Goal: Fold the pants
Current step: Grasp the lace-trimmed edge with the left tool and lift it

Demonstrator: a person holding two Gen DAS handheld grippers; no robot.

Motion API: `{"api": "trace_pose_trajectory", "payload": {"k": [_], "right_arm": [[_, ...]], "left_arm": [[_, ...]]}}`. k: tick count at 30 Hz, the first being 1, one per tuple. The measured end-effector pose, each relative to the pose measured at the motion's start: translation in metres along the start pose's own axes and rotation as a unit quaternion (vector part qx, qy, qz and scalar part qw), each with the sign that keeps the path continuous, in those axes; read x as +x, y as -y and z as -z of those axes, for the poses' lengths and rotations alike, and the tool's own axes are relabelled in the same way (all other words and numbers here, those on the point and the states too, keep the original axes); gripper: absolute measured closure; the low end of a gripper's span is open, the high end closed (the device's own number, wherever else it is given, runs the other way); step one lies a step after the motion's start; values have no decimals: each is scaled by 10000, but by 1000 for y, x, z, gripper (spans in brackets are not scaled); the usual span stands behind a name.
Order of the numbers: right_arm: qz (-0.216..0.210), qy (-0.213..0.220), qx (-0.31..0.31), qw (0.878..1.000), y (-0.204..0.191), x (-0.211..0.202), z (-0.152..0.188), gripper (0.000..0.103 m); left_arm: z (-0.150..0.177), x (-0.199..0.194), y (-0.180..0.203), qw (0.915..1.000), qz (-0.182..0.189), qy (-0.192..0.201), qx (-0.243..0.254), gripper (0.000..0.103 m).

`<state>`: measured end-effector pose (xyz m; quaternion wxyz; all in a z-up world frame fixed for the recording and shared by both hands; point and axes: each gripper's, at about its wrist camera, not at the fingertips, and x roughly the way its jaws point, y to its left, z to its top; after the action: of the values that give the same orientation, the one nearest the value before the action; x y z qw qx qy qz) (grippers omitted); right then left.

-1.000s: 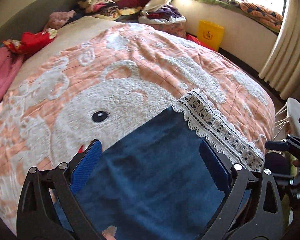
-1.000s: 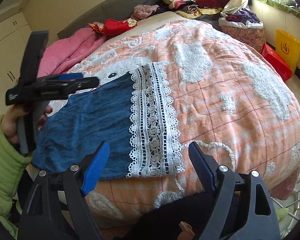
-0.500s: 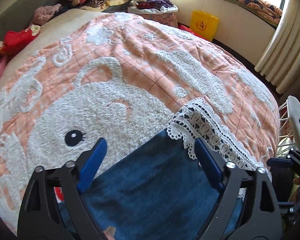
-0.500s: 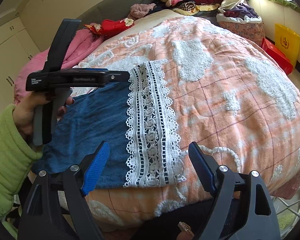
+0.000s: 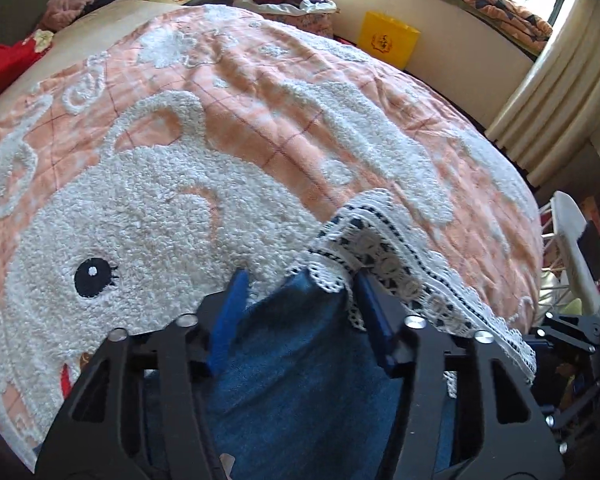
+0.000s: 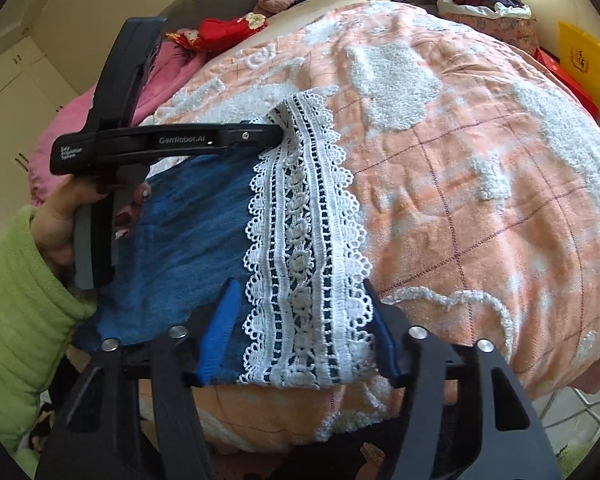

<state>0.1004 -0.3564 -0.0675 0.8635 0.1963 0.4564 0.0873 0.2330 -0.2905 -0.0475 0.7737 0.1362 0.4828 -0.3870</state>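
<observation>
On an orange-and-white bedspread (image 6: pixel 480 184), one pair of blue denim pants (image 6: pixel 188 240) with a white lace hem (image 6: pixel 304 248) lies near the bed's near edge. Two grippers work it: at left, the left gripper (image 5: pixel 300 284), held by one hand (image 6: pixel 64 216) in a green sleeve (image 6: pixel 16 320), narrows around the hem's far corner; the right gripper (image 6: pixel 300 296) narrows astride the near corner.

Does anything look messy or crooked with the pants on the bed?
Nothing stands out. The blue pants lie flat on the blanket, the lace hem straight, its near end reaching the bed's edge.
</observation>
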Motion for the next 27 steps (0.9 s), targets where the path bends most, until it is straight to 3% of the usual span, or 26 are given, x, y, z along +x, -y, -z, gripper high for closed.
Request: {"api": "trace_pose_trajectory", "payload": {"k": [2, 8, 10, 11, 12, 15, 22, 27], "right_arm": [[-110, 43, 39, 9999, 1, -1, -1, 47], [-346, -99, 273, 9990, 8, 10, -9, 45], [-412, -83, 272, 9987, 7, 11, -10, 56], [-485, -51, 255, 9985, 7, 10, -10, 68], [-544, -43, 255, 9982, 7, 11, -12, 74], [-673, 34, 214, 9975, 6, 7, -11, 78], [-946, 360, -133, 9948, -12, -14, -4, 80], [-1176, 526, -544, 9902, -50, -33, -5, 80]], "left_arm": [[1, -2, 0, 9998, 196, -11, -11, 74], [2, 6, -1, 9996, 243, 43, -130, 73], [3, 6, -2, 9995, 254, 73, -185, 74], [4, 5, 0, 9995, 257, 79, -158, 79], [5, 4, 2, 9996, 240, 85, -105, 86], [7, -3, 6, 9997, 180, 180, -4, 91], [13, -34, -7, 9960, 580, 595, -327, 93], [22, -75, -19, 9905, 743, 1078, -415, 93]]}}
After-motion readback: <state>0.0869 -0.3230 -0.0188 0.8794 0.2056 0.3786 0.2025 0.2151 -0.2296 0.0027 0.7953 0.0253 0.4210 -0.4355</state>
